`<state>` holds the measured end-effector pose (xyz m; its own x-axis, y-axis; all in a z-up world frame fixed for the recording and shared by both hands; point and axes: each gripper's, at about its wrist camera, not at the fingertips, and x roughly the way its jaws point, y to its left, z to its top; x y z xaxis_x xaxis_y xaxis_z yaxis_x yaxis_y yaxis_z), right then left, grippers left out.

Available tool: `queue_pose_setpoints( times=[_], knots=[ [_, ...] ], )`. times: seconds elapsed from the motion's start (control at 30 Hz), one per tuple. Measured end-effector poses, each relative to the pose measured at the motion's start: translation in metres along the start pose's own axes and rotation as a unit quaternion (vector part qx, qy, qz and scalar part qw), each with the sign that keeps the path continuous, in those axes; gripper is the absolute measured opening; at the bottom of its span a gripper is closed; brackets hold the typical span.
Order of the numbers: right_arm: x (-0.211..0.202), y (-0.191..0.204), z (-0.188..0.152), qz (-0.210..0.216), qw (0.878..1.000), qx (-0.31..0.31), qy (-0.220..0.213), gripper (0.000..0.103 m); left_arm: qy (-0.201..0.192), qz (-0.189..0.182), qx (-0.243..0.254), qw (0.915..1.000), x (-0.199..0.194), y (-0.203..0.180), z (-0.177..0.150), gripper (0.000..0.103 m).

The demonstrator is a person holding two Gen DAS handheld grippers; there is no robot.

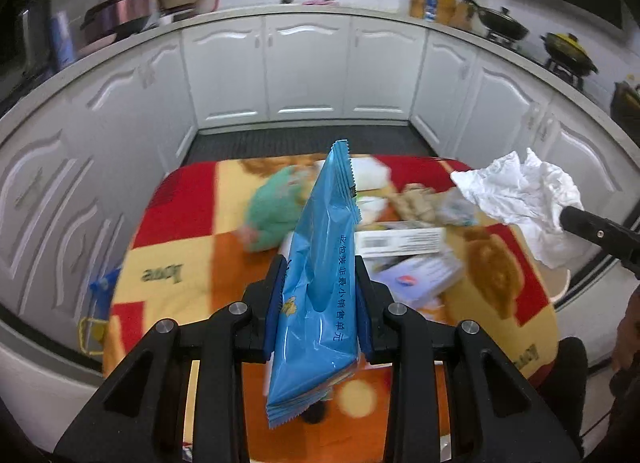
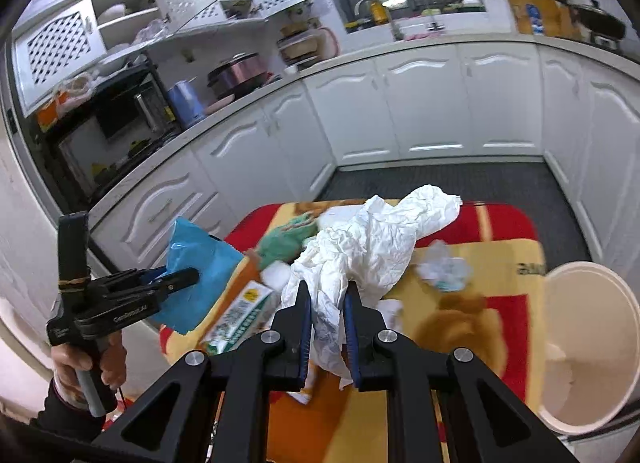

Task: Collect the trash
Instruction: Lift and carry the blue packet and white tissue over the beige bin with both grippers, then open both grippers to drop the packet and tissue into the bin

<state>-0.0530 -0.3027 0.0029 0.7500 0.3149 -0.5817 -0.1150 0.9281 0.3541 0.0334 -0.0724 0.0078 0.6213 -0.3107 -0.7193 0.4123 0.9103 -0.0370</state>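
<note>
My left gripper [image 1: 320,263] is shut on a blue snack wrapper [image 1: 320,283], which stands upright between its pads above the table. The right wrist view shows the same blue wrapper [image 2: 200,263] in the left gripper [image 2: 176,279], at the left. My right gripper [image 2: 327,287] is shut on a crumpled white paper [image 2: 372,243], lifted over the table. In the left wrist view that white paper [image 1: 520,195] hangs at the right from the right gripper's dark tip [image 1: 588,225]. More trash lies on the table: a green wrapper [image 1: 276,207], a white box [image 1: 400,241] and a small crumpled wad [image 2: 444,267].
The table carries a red, orange and yellow patterned cloth [image 1: 180,275]. A cream bin [image 2: 592,351] stands open by the table's right edge. White kitchen cabinets [image 1: 308,67] ring the dark floor [image 1: 308,141]. A person's hand [image 2: 88,363] holds the left gripper's handle.
</note>
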Motion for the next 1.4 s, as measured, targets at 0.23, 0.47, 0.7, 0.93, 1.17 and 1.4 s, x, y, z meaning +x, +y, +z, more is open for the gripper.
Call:
queue_pose_setpoints(
  times=[0.23,0.47,0.7,0.93,1.17,1.4],
  knots=[
    [-0.034,-0.041,-0.003,-0.054,0.998,0.02,-0.018,0.014,-0.001,-0.036,0.034,0.9988,0.006,-0.062,0.017,0.029],
    [-0.064,-0.094,-0.014,-0.121,0.991,0.05,-0.028,0.014,0.009,-0.081,0.07,0.9942,0.021,-0.131,0.036,0.029],
    [-0.068,-0.158,-0.031,-0.182,0.979,0.09,-0.003,0.014,0.035,-0.128,0.106,0.9855,0.052,-0.215,0.052,0.029],
    [-0.062,-0.218,-0.055,-0.208,0.969,0.132,0.029,0.014,0.073,-0.156,0.116,0.9781,0.1,-0.287,0.059,0.029],
    [-0.052,-0.254,-0.074,-0.222,0.958,0.172,0.058,0.036,0.098,-0.154,0.109,0.9771,0.138,-0.321,0.05,0.034],
    [-0.064,-0.264,-0.089,-0.215,0.954,0.204,0.048,0.049,0.113,-0.162,0.087,0.9765,0.157,-0.324,0.04,0.05]
  ],
)
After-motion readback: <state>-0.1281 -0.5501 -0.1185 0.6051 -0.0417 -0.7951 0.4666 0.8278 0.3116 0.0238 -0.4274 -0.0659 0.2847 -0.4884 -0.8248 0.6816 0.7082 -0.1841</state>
